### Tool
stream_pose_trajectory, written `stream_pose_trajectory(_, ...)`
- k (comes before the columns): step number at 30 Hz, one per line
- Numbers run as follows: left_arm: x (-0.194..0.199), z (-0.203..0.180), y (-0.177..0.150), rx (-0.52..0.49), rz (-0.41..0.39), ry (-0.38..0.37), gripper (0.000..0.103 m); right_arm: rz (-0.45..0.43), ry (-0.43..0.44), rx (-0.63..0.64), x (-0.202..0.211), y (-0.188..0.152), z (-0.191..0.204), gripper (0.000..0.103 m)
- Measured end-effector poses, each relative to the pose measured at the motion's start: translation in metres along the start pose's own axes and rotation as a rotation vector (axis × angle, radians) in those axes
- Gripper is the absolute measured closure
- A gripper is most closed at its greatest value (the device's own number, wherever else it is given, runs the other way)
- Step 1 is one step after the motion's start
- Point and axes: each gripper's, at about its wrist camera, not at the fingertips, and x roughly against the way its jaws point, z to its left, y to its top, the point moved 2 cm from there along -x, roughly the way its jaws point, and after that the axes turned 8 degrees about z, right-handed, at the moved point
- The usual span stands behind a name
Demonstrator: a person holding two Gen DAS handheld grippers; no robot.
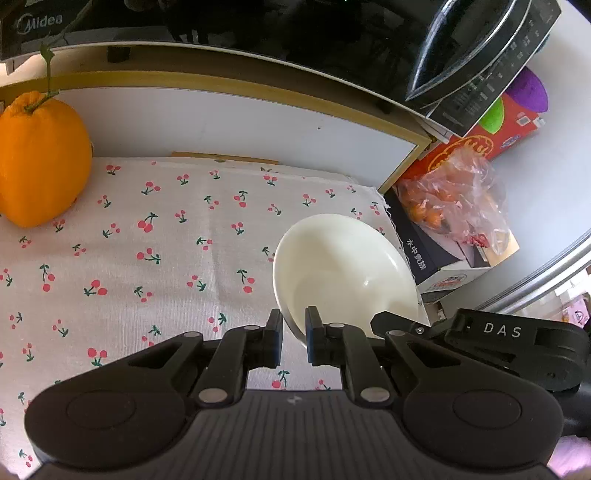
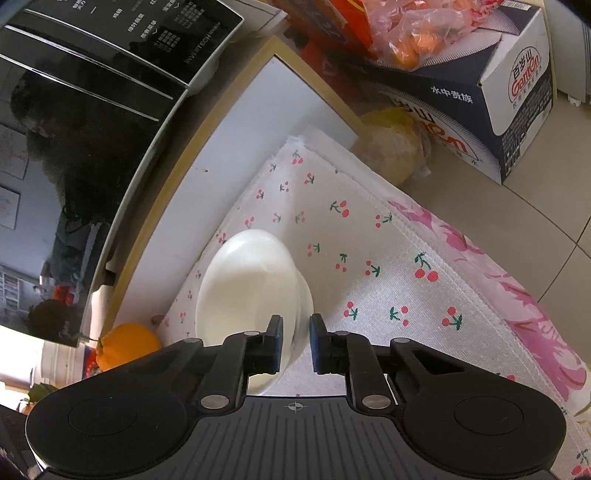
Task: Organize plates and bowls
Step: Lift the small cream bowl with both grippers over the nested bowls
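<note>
"Midea" microwave [image 1: 184,22], "Ganten" box [image 2: 517,85] (Chinese print too)

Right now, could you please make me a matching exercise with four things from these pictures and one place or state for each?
Things:
1. white bowl
2. orange fruit
3. plastic bag
4. microwave

Places or states:
A. on top of the cartons, beside the table
B. rim pinched by two grippers
C. far left on the cherry cloth, stem up
D. on the shelf behind the cloth

Pairs: 1-B, 2-C, 3-A, 4-D
</note>
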Motion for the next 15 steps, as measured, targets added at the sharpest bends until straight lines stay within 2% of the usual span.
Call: stream_pose_trajectory(15,0.031,-0.018,-0.008,-0.025,-0.025,0.023,0.091,-0.011,0.021,0.032,0.032,-0.007,0.013,0.088)
